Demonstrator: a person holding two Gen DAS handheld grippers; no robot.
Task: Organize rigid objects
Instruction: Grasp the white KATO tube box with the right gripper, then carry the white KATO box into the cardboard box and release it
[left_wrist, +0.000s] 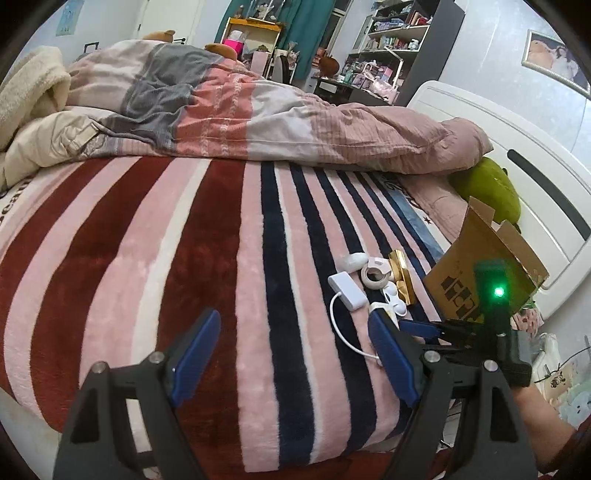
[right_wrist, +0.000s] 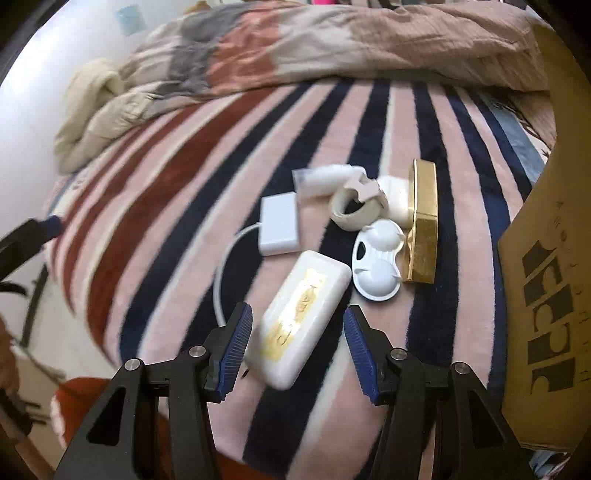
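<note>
Bedroom lot, striped blanket (right_wrist: 177, 192) over a bed, listed left to right.

1. Left gripper (left_wrist: 291, 354) — blue-padded jaws stood wide apart over bare blanket, nothing between them.
2. White adapter box (right_wrist: 279, 225) with a looping white cable (right_wrist: 225, 266), lying flat at about 11 o'clock from the right gripper.
3. White rectangular case (right_wrist: 301, 321) with gold print on its lid, lying tilted in the gap of the right gripper (right_wrist: 297, 343). The jaws stood partly open to either side of the case's near end; whether the pads pressed on it could not be told, the picture being blurred there.
4. Clear wrapped packet (right_wrist: 325, 181) and a beige ring-shaped clip (right_wrist: 356, 208), touching, at 12 o'clock from the case.
5. White two-cup lens case (right_wrist: 376, 262), at 1 o'clock from the rectangular case, touching the gold item.
6. Gold box (right_wrist: 423, 221), standing on edge just right of the lens case.
7. Cardboard box (right_wrist: 546, 288), open-topped with black printing, at the far right — 3 o'clock from the pile, well clear of the left gripper.

In the left wrist view the same cluster lay at 1 o'clock from the left gripper, beside the cardboard box.
</note>
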